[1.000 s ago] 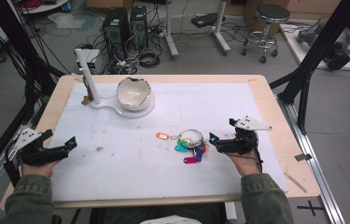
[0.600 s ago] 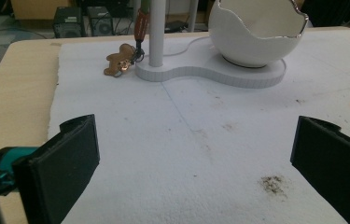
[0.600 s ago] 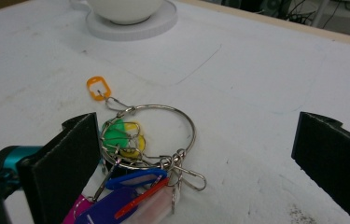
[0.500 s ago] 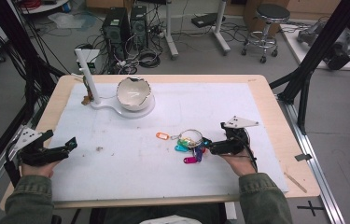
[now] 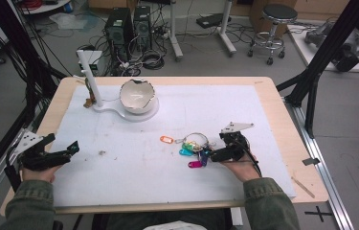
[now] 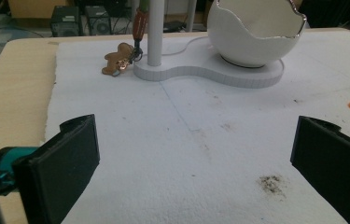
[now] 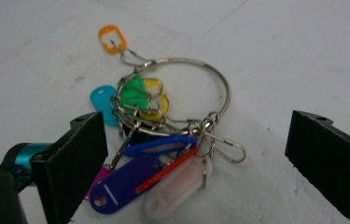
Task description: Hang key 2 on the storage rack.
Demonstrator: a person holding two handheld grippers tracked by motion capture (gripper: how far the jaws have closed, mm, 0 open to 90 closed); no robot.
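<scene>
I have the right gripper low over the bunch of key tags, its jaws spread wide and holding nothing, with the tags and their wire ring lying in the middle of the right gripper view between the two black jaws. In the high view the bunch sits on the white mat just right of centre, touching the tip of that gripper. To take it cleanly I would judge it best to close on the thick part, where the blue, purple and white tags overlap at the lower middle of the frame, rather than on the thin ring, which could slip out flat. The left gripper rests at the lower left of the high view, jaws likewise apart and empty, facing the white bowl on its stand. How many tags hang on the ring I cannot count; they overlap, and a pink one is half hidden behind the left jaw. The small brown charm by the post is too blurred to identify.
</scene>
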